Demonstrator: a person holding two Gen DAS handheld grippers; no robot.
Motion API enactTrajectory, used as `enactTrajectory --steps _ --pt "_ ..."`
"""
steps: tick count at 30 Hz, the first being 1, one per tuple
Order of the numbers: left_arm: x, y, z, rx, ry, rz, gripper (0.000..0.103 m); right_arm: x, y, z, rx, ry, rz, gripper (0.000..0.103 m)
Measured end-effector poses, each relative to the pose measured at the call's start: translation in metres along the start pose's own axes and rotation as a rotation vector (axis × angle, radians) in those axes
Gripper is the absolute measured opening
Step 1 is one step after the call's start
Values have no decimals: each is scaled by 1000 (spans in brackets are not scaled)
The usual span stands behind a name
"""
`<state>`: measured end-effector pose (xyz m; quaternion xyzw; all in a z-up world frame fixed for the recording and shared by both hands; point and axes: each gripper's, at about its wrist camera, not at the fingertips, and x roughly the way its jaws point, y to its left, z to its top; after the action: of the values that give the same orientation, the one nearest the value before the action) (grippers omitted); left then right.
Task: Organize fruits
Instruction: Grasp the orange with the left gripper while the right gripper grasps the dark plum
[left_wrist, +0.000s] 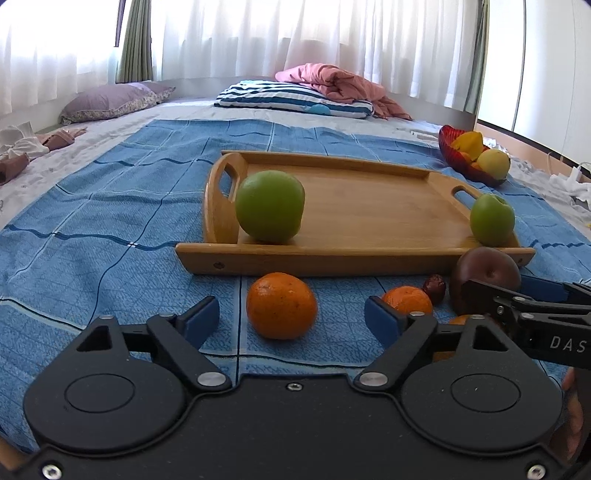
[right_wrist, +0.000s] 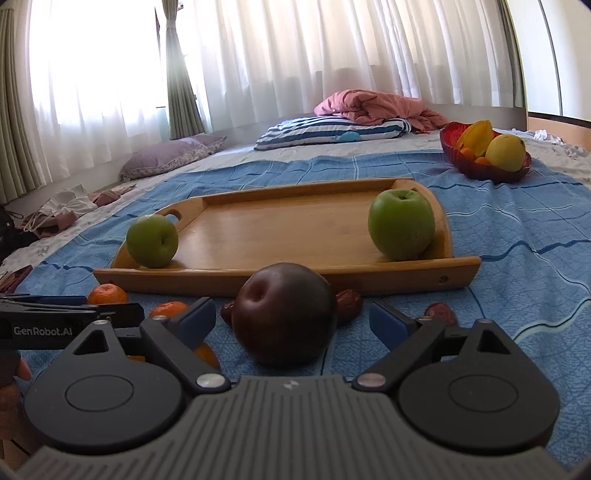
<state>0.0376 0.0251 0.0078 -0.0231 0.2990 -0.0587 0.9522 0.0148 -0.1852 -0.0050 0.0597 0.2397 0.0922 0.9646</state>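
A wooden tray (left_wrist: 369, 206) (right_wrist: 280, 225) lies on the blue cloth with two green apples in it, one at the left end (left_wrist: 270, 205) (right_wrist: 152, 240) and one at the right end (left_wrist: 492, 220) (right_wrist: 402, 223). In front of the tray lie an orange (left_wrist: 281, 305), a smaller orange (left_wrist: 407, 300) (right_wrist: 108, 294), a dark red apple (left_wrist: 484, 275) (right_wrist: 284, 314) and small dark dates (left_wrist: 434, 285) (right_wrist: 349, 301). My left gripper (left_wrist: 291, 319) is open, with the orange between its fingers. My right gripper (right_wrist: 293, 325) is open around the dark red apple, not touching it.
A red bowl (left_wrist: 458, 158) (right_wrist: 480, 170) with yellow and orange fruit stands at the far right on the cloth. Pillows (left_wrist: 295, 96) and a pink blanket (right_wrist: 376, 105) lie beyond the tray. Clothes (right_wrist: 62, 210) lie at the left.
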Motion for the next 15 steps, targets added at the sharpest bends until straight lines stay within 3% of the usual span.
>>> enactTrajectory --steps 8,15 --pt "4 1 -2 -13 5 8 81 6 2 0 24 11 16 97" --pt "7 1 -2 -18 7 15 73 8 -1 0 53 22 26 97"
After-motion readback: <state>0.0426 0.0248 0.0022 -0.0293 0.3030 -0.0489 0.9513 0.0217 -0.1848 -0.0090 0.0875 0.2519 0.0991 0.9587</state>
